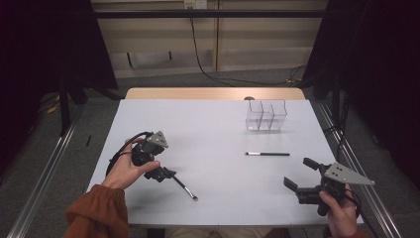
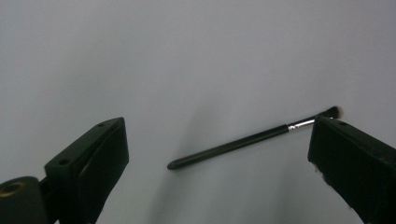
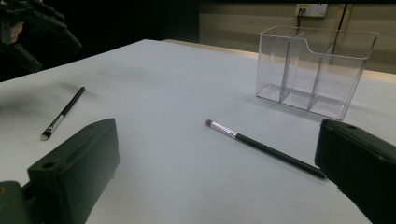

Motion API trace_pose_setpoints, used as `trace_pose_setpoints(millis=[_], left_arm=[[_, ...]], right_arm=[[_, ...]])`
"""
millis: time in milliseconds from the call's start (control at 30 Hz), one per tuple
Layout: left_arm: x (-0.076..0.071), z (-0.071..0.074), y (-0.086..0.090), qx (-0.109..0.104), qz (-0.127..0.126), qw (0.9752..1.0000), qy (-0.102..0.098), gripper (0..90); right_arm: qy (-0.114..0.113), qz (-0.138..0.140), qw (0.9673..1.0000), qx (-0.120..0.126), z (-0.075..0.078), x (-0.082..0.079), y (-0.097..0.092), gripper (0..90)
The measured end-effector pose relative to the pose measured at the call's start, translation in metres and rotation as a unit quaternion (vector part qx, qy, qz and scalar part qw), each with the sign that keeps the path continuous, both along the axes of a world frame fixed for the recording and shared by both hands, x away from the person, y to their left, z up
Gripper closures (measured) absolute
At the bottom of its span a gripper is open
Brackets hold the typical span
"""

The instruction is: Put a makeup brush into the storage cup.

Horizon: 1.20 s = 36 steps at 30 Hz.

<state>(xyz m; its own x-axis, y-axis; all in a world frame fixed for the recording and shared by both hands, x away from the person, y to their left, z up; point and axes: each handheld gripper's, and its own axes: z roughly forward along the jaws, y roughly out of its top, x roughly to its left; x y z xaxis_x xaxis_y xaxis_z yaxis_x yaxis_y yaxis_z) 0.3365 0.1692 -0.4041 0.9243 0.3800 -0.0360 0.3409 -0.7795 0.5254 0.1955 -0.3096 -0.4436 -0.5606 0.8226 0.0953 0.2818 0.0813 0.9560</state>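
at the lower left of the high view the left gripper (image 1: 166,173) hangs over the table (image 1: 213,124), held in a hand (image 1: 126,171) with a rust-coloured sleeve (image 1: 96,210) behind it. its jaws point down and to the right, right at the handle end of a small makeup brush (image 1: 185,188) that lies slanting toward the lower middle of the frame, bristle tip farthest from the gripper. in the left gripper view the jaws stand wide apart with nothing between their pads; the brush (image 2: 254,138) lies on the white surface in the gap between them, its handle tip near the centre and its metal ferrule and bristles running up to the edge of the right-hand jaw.

further right, in the middle right of the high view, a second makeup brush (image 1: 267,154) lies level on the table. above it, upper right, stands a clear three-compartment organizer (image 1: 266,115).

at the lower right the right gripper (image 1: 301,173) is held low by the other hand (image 1: 341,210), jaws spread and empty, pointing up-left toward the second brush, well short of it.
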Motion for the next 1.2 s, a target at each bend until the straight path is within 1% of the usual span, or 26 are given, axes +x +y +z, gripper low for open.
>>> trace_pose_setpoints(millis=[67,100,233,300,367,467,500,533,600,667,733,767,833,867,933,967,1000,1033,1067,1100,1167,1200], left_arm=[[0.001,-0.001,-0.001,0.004,0.001,1.0000,0.005,4.4],[0.001,-0.002,-0.002,0.004,0.003,1.0000,0.005,4.3],[0.005,-0.006,-0.004,0.012,-0.009,0.9998,0.014,4.2],[0.006,-0.009,-0.006,0.018,-0.021,0.9995,0.017,4.4],[0.007,-0.013,-0.009,0.034,-0.033,0.9986,0.023,4.7],[0.009,-0.015,-0.013,0.044,-0.040,0.9979,0.027,4.6],[0.009,-0.016,-0.015,0.044,-0.040,0.9979,0.027,4.6],[0.010,-0.017,-0.016,0.048,-0.047,0.9974,0.026,4.6],[0.010,-0.018,-0.018,0.055,-0.048,0.9971,0.021,4.7],[0.009,-0.020,-0.020,0.063,-0.057,0.9960,0.026,4.6],[0.008,-0.022,-0.021,0.067,-0.061,0.9955,0.030,5.2],[0.008,-0.023,-0.022,0.067,-0.066,0.9952,0.028,6.0],[0.008,-0.025,-0.023,0.067,-0.083,0.9938,0.033,10.3],[0.008,-0.026,-0.024,0.069,-0.087,0.9933,0.034,13.0],[0.006,-0.028,-0.026,0.071,-0.097,0.9923,0.031,15.4],[0.006,-0.029,-0.027,0.075,-0.101,0.9915,0.032,16.9],[0.005,-0.030,-0.027,0.076,-0.099,0.9917,0.031,17.0],[0.006,-0.030,-0.027,0.081,-0.104,0.9908,0.029,17.1],[0.006,-0.031,-0.028,0.081,-0.107,0.9904,0.032,17.5],[0.006,-0.032,-0.028,0.081,-0.110,0.9901,0.032,19.9],[0.007,-0.034,-0.029,0.091,-0.116,0.9885,0.030,21.4],[0.007,-0.035,-0.029,0.095,-0.119,0.9880,0.026,21.4]], right_arm=[[0.000,0.000,1.0000,0.000,0.000,0.000,0.000,0.0],[0.000,-0.001,1.0000,0.002,0.000,0.000,0.000,0.0],[0.001,-0.001,1.0000,-0.001,0.000,0.000,0.000,0.0],[0.001,0.001,1.0000,-0.001,0.000,0.000,0.000,0.0],[0.000,0.001,1.0000,-0.001,0.000,0.000,0.000,0.0],[0.001,0.000,1.0000,0.000,0.000,0.000,0.000,0.0],[0.001,0.001,1.0000,-0.001,0.000,0.000,0.000,0.0],[0.002,0.002,1.0000,-0.001,0.000,0.000,0.000,0.0],[0.002,0.003,1.0000,-0.003,0.000,0.001,0.001,0.0],[0.002,0.004,1.0000,-0.002,0.000,0.000,0.001,0.0],[0.002,0.003,1.0000,-0.003,0.000,0.001,0.001,0.0],[0.003,0.003,1.0000,-0.003,0.000,0.001,0.001,0.0],[0.002,0.003,1.0000,-0.003,0.000,0.001,0.001,0.0],[0.002,0.003,1.0000,-0.003,-0.001,0.001,0.001,0.0],[0.003,0.004,1.0000,-0.002,-0.001,0.001,0.001,0.0],[0.004,0.003,1.0000,-0.001,-0.001,0.001,0.001,0.0],[0.005,0.002,1.0000,0.001,-0.001,0.002,0.001,0.0],[0.004,0.001,1.0000,0.001,-0.001,0.002,0.001,0.0],[0.004,0.001,1.0000,0.002,-0.001,0.002,0.001,0.0],[0.004,0.001,1.0000,0.002,-0.001,0.002,0.000,0.0],[0.003,0.000,1.0000,0.001,-0.001,0.001,0.000,0.0],[0.003,0.001,1.0000,0.001,0.000,0.001,0.000,0.0]])
